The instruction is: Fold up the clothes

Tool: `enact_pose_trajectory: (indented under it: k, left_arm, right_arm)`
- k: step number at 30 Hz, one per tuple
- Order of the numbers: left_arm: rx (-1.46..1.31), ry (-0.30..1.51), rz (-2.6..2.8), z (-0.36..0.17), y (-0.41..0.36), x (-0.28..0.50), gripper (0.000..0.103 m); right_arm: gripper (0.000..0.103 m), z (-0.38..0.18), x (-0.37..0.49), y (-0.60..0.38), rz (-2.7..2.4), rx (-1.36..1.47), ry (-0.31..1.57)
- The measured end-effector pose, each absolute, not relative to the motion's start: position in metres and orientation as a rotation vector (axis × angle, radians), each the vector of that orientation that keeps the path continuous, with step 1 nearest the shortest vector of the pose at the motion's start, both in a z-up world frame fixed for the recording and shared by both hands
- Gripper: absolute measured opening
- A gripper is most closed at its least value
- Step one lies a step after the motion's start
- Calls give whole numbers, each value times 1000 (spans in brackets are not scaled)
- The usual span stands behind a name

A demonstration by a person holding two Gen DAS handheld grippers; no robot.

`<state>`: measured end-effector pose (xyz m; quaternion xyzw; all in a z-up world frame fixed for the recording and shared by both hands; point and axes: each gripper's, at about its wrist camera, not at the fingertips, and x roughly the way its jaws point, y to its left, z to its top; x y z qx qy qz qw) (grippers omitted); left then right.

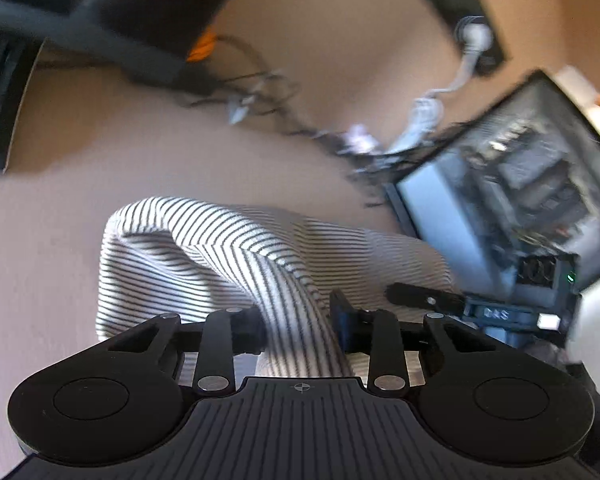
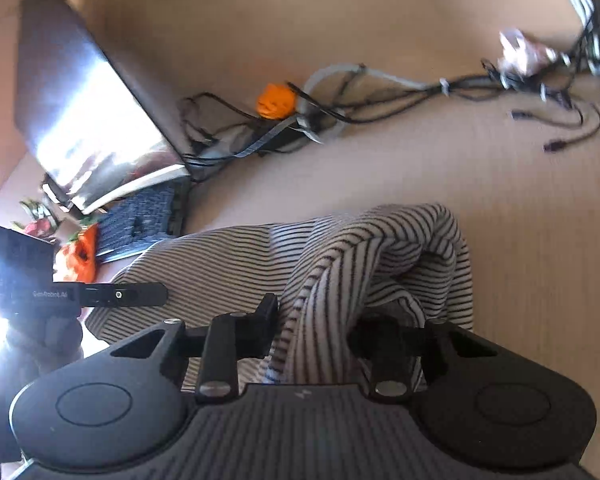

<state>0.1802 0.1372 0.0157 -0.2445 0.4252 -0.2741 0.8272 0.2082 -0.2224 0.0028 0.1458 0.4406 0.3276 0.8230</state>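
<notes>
The left gripper (image 1: 300, 328) is pinching a bunched ridge of the striped shirt (image 1: 228, 248), its fingers (image 1: 342, 320) pressing the cloth from both sides. The right gripper (image 2: 312, 332) is doing the same at another edge of the shirt (image 2: 380, 256), its fingers (image 2: 266, 320) closed on a gathered fold. The shirt is lying on the tan bench (image 2: 500, 184), humped up where each gripper is lifting it. In the left wrist view the right gripper (image 1: 428, 300) is showing just beside the shirt's far side, and in the right wrist view the left gripper (image 2: 120, 294) is showing over the cloth. Around the shirt, a tangle of cables (image 2: 420, 96) is sprawling across the bench, with an orange ball (image 2: 276, 101) among them. A laptop (image 2: 100, 128) with a shiny lid is sitting close to the shirt's edge, and an open computer case (image 1: 520, 184) is crowding the other side.
</notes>
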Motion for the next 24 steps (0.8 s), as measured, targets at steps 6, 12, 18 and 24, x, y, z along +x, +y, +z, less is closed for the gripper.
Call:
enact_pose_trajectory:
  k: [6,12,18,24]
  left_arm:
    - [-477,884,-623,24,146,139,35]
    - [-388,1040,-436,-22,149,142,41]
    - [-318,906,-447,22,156,134,70]
    - [-323,794,-538,39,128,150,94]
  right_arm:
    - [30,15,183,-231,730,310,936]
    - [43,-26,180,-227,546,150,983]
    - [65,2,160,-230,465,23,863]
    - [98,26,144,-231,289,-124,668]
